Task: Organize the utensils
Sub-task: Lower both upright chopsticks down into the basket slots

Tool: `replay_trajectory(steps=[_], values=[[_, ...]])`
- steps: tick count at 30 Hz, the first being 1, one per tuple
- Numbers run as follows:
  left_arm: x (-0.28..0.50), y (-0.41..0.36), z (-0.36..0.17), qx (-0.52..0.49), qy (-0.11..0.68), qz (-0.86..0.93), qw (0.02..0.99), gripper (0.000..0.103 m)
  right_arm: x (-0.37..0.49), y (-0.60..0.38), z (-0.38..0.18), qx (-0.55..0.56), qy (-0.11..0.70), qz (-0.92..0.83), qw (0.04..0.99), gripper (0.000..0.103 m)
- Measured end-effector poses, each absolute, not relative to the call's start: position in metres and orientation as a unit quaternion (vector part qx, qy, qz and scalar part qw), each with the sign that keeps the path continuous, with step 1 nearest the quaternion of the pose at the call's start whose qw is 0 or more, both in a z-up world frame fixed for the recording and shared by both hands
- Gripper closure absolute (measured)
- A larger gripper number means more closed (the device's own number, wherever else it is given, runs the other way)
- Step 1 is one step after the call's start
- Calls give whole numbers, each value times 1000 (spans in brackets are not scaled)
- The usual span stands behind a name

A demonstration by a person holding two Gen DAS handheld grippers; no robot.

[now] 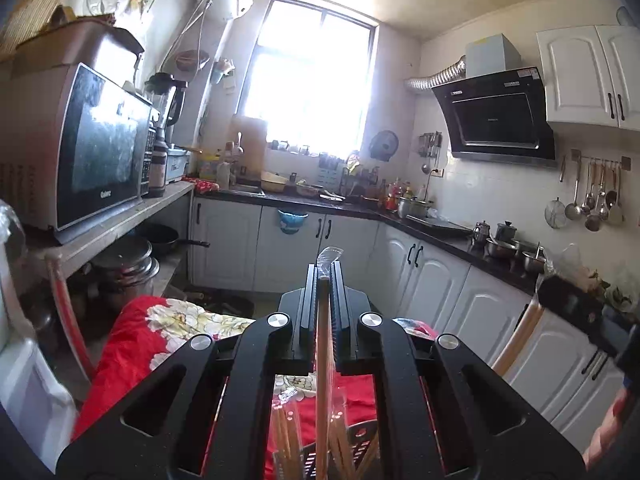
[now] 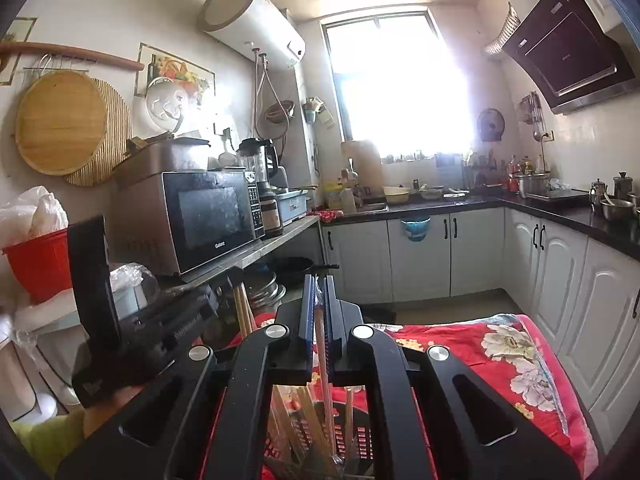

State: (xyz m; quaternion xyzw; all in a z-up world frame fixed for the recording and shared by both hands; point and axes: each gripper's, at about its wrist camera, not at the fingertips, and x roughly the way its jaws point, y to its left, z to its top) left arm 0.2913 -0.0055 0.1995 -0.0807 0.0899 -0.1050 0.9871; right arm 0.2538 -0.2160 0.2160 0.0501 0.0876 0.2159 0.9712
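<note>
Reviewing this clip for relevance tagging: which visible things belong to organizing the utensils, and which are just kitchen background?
In the job:
left gripper, shut on chopsticks
right gripper, shut on wrapped utensil
black slotted holder

Just around:
microwave
red floral cloth
range hood
hanging ladles

My left gripper (image 1: pixel 324 276) points down the kitchen toward the window (image 1: pixel 312 76), with a chopstick (image 1: pixel 322 360) pinched upright between its fingers. Right below it sits the slotted holder (image 1: pixel 356 448) with more chopsticks (image 1: pixel 284 432) standing in it, on the floral cloth (image 1: pixel 132 344). My right gripper (image 2: pixel 319 280) is just beside the left one, over the same holder (image 2: pixel 352 436), clamping a wrapped chopstick (image 2: pixel 320 328). The microwave (image 2: pixel 208 216) is off to my left on a shelf (image 2: pixel 280 240), pots (image 1: pixel 124 264) stacked underneath. The tabletop (image 2: pixel 560 208) runs along the back wall under the window and wraps down my right side, range hood (image 1: pixel 496 116) above it.
</note>
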Motion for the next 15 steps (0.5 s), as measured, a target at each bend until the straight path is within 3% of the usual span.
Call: replay_trajectory(steps=[15], values=[[305,-7,155,-80,117,-112,984,100,273,-202,174,33,90,227,969,98]])
